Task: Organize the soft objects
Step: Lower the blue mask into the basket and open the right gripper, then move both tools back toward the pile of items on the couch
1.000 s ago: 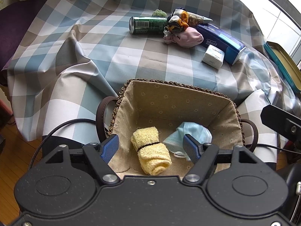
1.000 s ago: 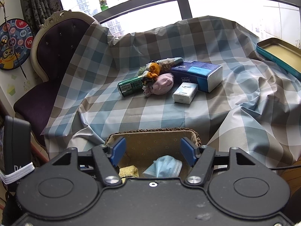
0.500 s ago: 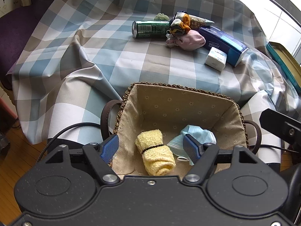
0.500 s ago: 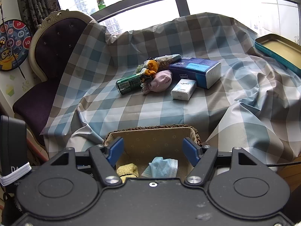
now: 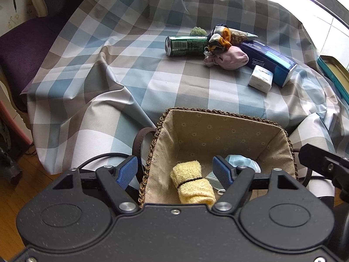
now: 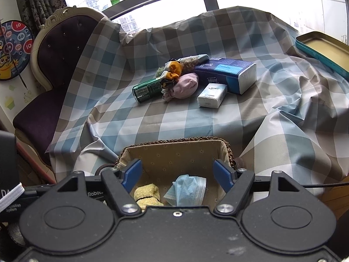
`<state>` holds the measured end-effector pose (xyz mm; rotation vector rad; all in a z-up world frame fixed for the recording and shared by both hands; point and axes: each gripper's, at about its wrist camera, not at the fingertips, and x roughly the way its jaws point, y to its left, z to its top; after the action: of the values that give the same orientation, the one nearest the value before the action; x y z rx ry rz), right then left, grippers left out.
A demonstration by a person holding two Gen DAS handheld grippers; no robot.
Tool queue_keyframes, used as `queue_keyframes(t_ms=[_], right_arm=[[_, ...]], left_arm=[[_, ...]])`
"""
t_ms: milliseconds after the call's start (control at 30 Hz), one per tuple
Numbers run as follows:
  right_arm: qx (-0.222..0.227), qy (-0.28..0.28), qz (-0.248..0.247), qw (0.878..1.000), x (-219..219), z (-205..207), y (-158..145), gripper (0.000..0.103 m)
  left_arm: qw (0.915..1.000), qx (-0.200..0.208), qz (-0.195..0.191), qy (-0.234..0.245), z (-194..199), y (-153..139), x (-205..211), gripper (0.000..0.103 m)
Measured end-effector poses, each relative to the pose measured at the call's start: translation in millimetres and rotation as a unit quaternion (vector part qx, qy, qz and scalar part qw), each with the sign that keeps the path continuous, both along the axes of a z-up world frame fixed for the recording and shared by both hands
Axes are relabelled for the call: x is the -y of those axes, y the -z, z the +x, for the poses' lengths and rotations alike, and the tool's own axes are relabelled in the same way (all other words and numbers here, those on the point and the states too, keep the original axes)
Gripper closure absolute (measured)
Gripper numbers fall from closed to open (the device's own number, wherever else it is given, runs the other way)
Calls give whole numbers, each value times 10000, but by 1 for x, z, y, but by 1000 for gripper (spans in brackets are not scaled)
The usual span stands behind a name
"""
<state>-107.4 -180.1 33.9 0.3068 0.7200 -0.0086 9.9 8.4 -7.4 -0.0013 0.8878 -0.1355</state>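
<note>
A fabric-lined wicker basket (image 5: 218,128) (image 6: 174,152) sits at the near edge of the checked cloth. Inside lie a rolled yellow towel (image 5: 193,185) (image 6: 146,194) and a blue face mask (image 5: 242,163) (image 6: 187,188). My left gripper (image 5: 174,171) hovers over the basket's near left side, its jaws opening, nothing between them. My right gripper (image 6: 177,172) hangs above the basket, jaws also opening and empty. Further back on the cloth lie a pink fabric bundle (image 5: 231,57) (image 6: 185,85) and an orange-and-navy scrunchie (image 5: 219,38) (image 6: 172,72).
A green can (image 5: 185,45) (image 6: 148,89), a blue tissue pack (image 5: 270,62) (image 6: 226,74), a small white tissue packet (image 5: 260,78) (image 6: 211,95) and a teal tin (image 6: 322,50) lie on the cloth. A purple chair (image 6: 54,69) stands at left.
Both grippers' jaws have spread wider. The left wrist view has tilted up, so the basket sits lower in frame. The mask and towel have not moved.
</note>
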Motion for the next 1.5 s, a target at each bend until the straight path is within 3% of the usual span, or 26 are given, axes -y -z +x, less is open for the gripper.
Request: queue_keyframes(t_ms=[67, 267, 600, 800, 933, 1300, 1500], right_arm=[[-78, -11, 26, 10000, 0, 2, 3, 31], [-311, -45, 73, 9995, 1, 11, 15, 29], [-461, 149, -277, 9984, 11, 45, 26, 23], [-243, 297, -498, 9980, 19, 74, 21, 17], [-89, 406, -670, 9969, 24, 96, 19, 5], [195, 574, -830, 9947, 30, 155, 38, 2], [42, 620, -822, 9947, 33, 193, 58, 3]], left_arm=[[10000, 68, 4, -34, 0, -1, -1, 17], [9990, 362, 274, -55, 0, -7, 3, 17], [9941, 868, 648, -36, 26, -13, 13, 9], [9938, 952, 574, 15, 52, -17, 17, 6], [9932, 1015, 562, 74, 67, -19, 22, 6], [9944, 885, 497, 282, 114, -12, 38, 6], [9955, 755, 443, 364, 141, -5, 46, 6]])
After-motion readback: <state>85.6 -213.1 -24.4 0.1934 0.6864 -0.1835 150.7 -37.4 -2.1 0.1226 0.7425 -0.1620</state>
